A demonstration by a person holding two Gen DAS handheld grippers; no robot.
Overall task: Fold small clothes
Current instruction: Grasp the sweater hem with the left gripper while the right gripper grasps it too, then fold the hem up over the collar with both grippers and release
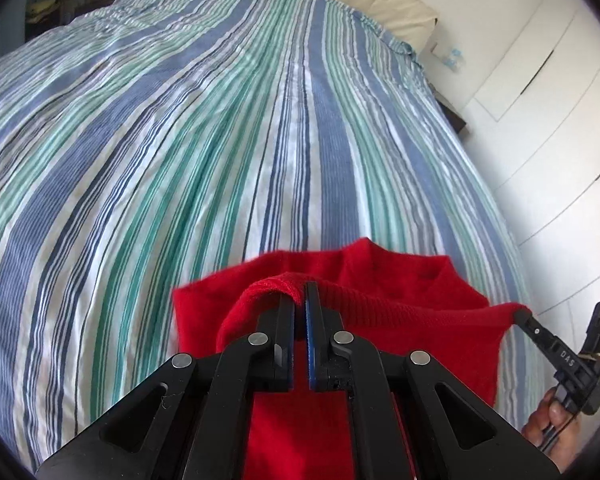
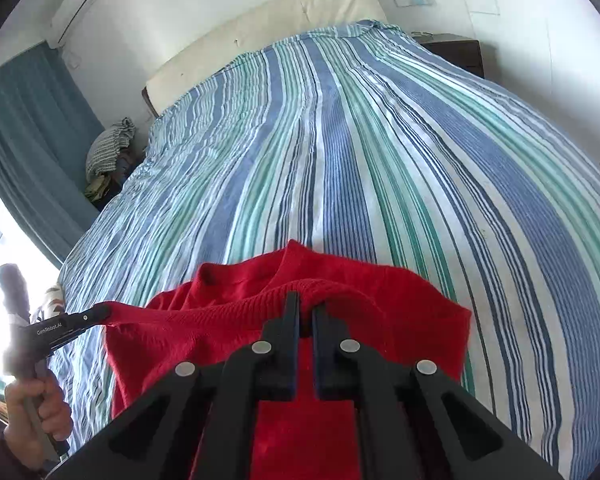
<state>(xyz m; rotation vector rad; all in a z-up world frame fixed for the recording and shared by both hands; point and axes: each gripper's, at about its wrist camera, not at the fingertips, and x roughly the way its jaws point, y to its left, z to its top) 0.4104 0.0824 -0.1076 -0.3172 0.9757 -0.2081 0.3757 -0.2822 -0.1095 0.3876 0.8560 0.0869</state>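
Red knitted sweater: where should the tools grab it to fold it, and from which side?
Grab the red knitted sweater along its ribbed edge, one corner each, coming from the near end of the striped blue and green bedspread. The left tool and right tool already pinch it there, and the edge stretches fairly taut between them.

Left gripper (image 1: 303, 294) jaws pinched nearly together, cloth clamped at the tips, pointing 12 o'clock. Right gripper (image 2: 306, 308) same pose, jaws closed on cloth. From the left camera, right hand (image 1: 550, 426) wraps its handle at 4 o'clock; from the right camera, left hand (image 2: 36, 412) grips at 8 o'clock.
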